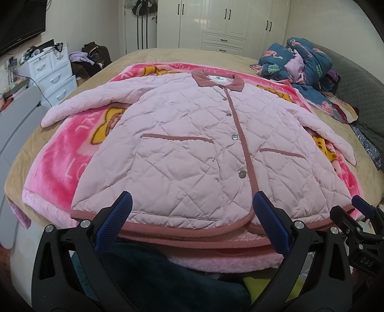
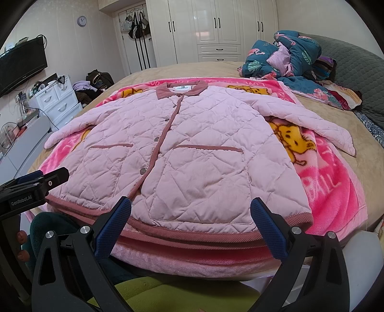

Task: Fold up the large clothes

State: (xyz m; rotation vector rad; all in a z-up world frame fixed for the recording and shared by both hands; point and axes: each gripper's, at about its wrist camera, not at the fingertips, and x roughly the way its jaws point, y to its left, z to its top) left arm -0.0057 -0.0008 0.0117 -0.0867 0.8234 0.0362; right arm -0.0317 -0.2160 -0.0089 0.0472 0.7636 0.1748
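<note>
A quilted pink jacket point(image 1: 192, 134) is spread flat, buttoned, on a pink fleece blanket point(image 1: 60, 153) over a tan bed point(image 1: 153, 54). White wardrobes point(image 1: 223, 21) are seen beyond the jacket. A wall clock point(image 2: 81, 21) is shown only by the right view. At the jacket's hem, the left gripper point(image 1: 192, 211) and right gripper point(image 2: 190, 211) are held with jaws apart, empty.

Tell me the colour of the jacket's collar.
Dusty rose, darker than the pale pink quilted jacket; the collar shows best in the right wrist view.
</note>
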